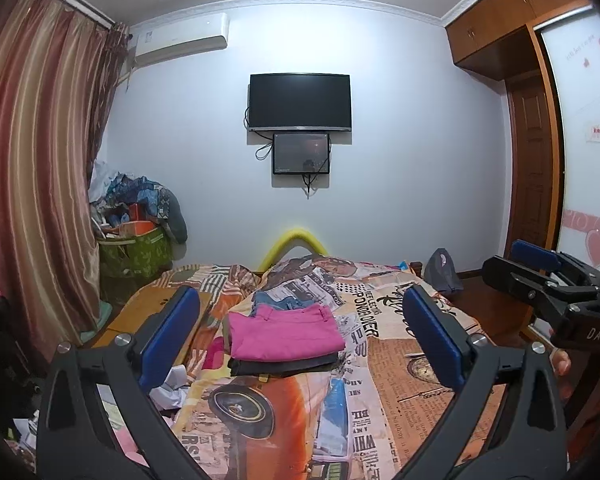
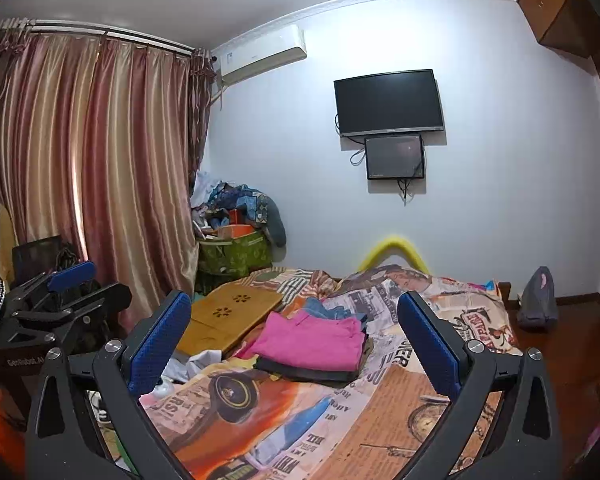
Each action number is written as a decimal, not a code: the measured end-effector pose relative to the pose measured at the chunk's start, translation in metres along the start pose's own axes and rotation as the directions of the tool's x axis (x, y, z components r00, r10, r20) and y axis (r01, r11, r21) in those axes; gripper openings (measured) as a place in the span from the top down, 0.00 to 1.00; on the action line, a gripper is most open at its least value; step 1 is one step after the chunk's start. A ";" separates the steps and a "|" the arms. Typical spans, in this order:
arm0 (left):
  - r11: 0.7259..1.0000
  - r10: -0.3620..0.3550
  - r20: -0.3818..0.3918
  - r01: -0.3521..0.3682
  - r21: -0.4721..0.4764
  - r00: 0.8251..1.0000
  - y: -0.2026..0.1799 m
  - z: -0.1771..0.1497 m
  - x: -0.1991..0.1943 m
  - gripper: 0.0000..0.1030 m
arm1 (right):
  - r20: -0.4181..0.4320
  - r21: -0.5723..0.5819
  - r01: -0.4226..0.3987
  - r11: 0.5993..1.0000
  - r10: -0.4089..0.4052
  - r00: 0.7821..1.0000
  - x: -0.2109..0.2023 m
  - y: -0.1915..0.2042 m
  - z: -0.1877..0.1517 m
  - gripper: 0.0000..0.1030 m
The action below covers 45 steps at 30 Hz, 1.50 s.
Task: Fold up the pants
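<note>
- Left tongs (image 1: 300, 338): spread wide, blue pads holding nothing, raised above the near part of the bed.
- Right tongs (image 2: 294, 338): likewise gaping and empty, hovering over the same bed; seen from the left wrist view at the right edge (image 1: 540, 276).
- Pink pants (image 1: 284, 332), folded: framed between the pads in both views, ahead of the tips and apart from them, touching neither tool.
- Beneath the pink pair: a dark folded garment (image 1: 284, 366); just behind it: a blue denim piece (image 1: 278, 300).
- Whole stack resting on the newspaper-print bedspread (image 1: 400, 360).
- Left of the stack: a wooden lap tray (image 2: 228, 316).
- Farther out: striped curtains (image 2: 100, 180) and a wall-mounted television (image 1: 300, 102).
</note>
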<state>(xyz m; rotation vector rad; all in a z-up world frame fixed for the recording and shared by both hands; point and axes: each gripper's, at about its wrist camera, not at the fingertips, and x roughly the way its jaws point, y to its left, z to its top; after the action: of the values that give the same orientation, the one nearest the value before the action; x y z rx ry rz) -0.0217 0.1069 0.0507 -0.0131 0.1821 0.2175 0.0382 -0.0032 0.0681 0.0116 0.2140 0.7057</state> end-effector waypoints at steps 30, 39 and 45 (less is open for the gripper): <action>1.000 -0.008 -0.028 0.008 -0.009 1.000 0.001 -0.010 0.014 0.00 | -0.021 -0.005 0.002 1.000 -0.002 1.000 -0.002 0.003 -0.005 0.00; 1.000 -0.017 -0.031 0.017 -0.013 0.999 0.001 -0.012 0.017 0.00 | -0.028 0.009 0.000 1.000 0.000 1.000 -0.002 0.000 -0.008 0.00; 1.000 -0.017 -0.030 0.017 -0.015 0.999 0.001 -0.013 0.018 0.00 | -0.037 0.028 -0.002 1.000 0.003 0.999 -0.001 -0.002 -0.011 0.00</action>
<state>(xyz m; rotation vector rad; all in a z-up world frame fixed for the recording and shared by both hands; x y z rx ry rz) -0.0069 0.1118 0.0349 -0.0323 0.2101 0.2019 0.0368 -0.0059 0.0574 0.0250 0.2596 0.7054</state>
